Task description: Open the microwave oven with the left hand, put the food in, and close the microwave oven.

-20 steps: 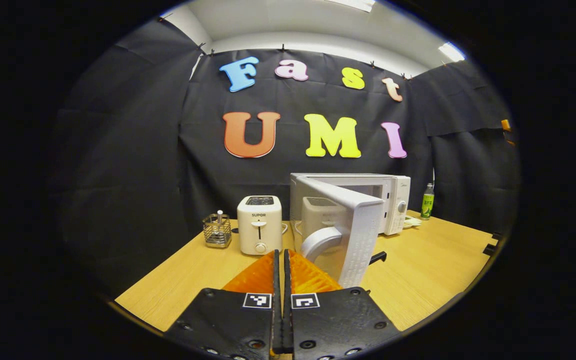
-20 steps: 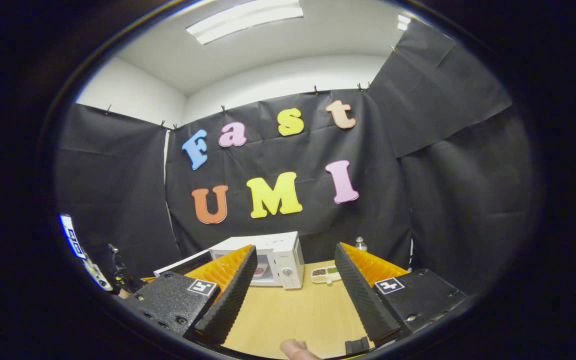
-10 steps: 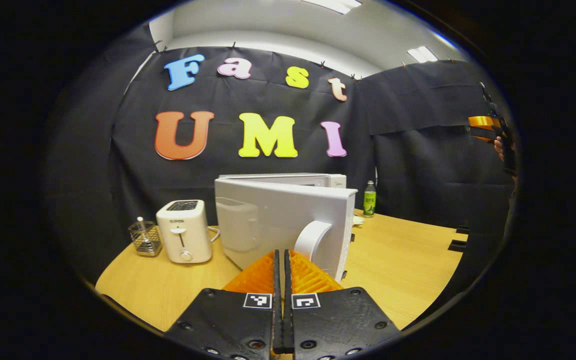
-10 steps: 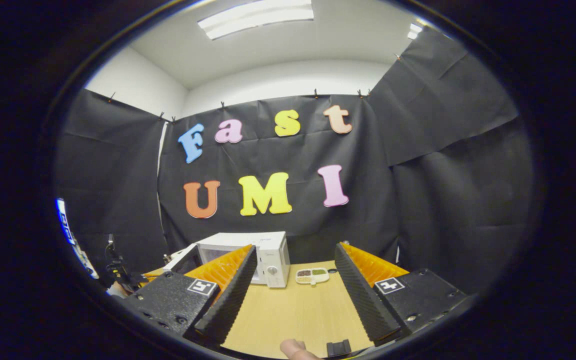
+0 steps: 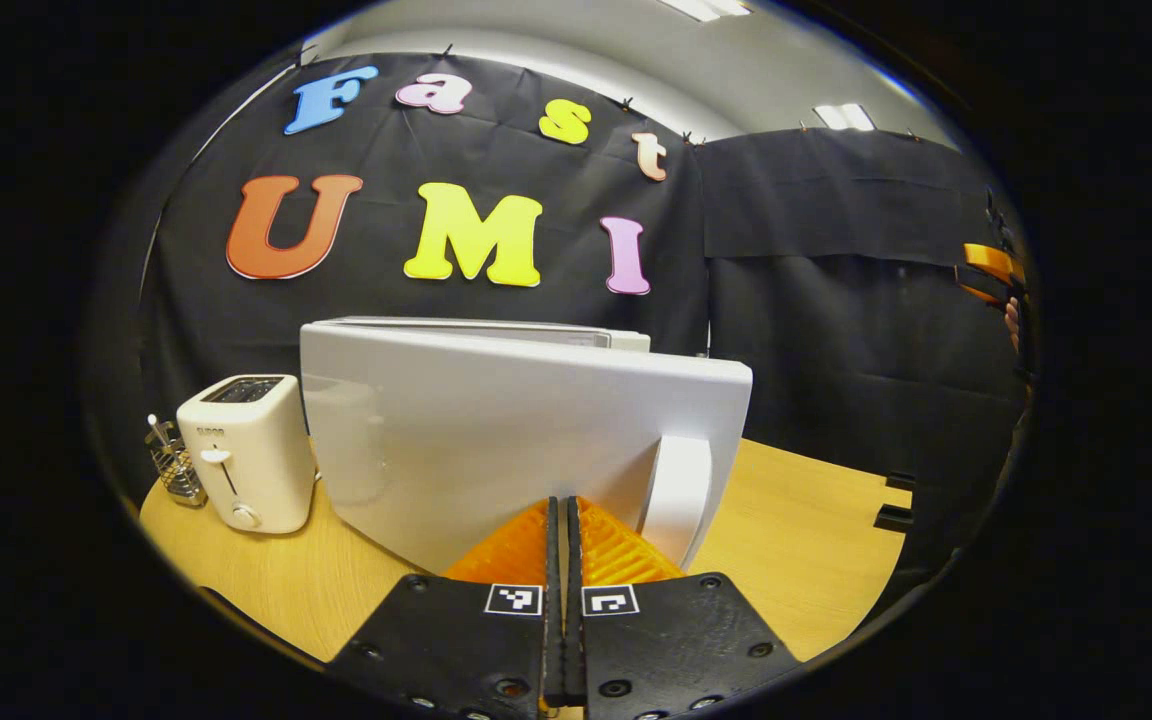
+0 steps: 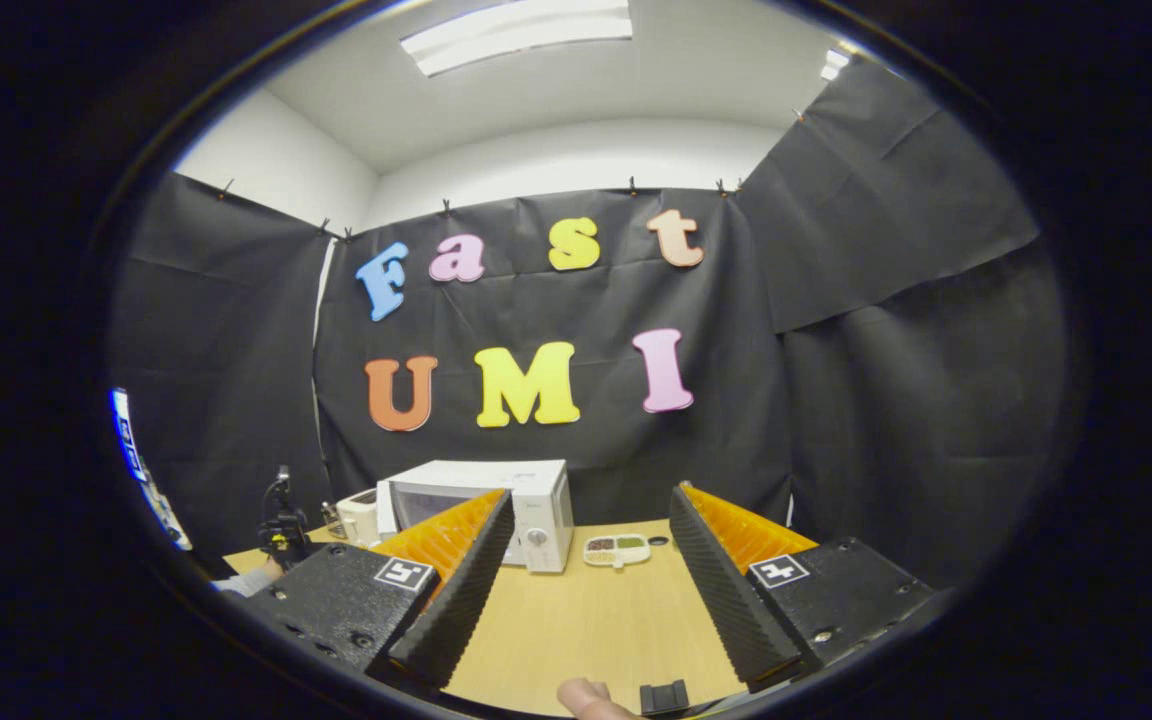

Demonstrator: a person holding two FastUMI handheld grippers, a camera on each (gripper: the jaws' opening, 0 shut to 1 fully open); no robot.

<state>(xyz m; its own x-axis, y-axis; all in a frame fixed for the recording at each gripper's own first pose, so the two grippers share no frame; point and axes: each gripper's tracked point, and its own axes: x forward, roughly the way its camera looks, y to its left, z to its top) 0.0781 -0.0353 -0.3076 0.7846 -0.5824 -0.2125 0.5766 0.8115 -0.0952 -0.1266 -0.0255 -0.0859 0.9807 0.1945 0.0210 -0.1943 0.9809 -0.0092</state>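
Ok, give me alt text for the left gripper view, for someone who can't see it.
The left gripper, fingers closed together, points at the white microwave door and its curved handle, close ahead. A cream toaster and a wire holder stand to the left on the wooden table.

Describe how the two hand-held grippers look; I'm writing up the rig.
Left hand-held gripper: black bolted plates, each with a square black-and-white marker, ridged orange fingers with black pads. Right hand-held gripper: the same build.
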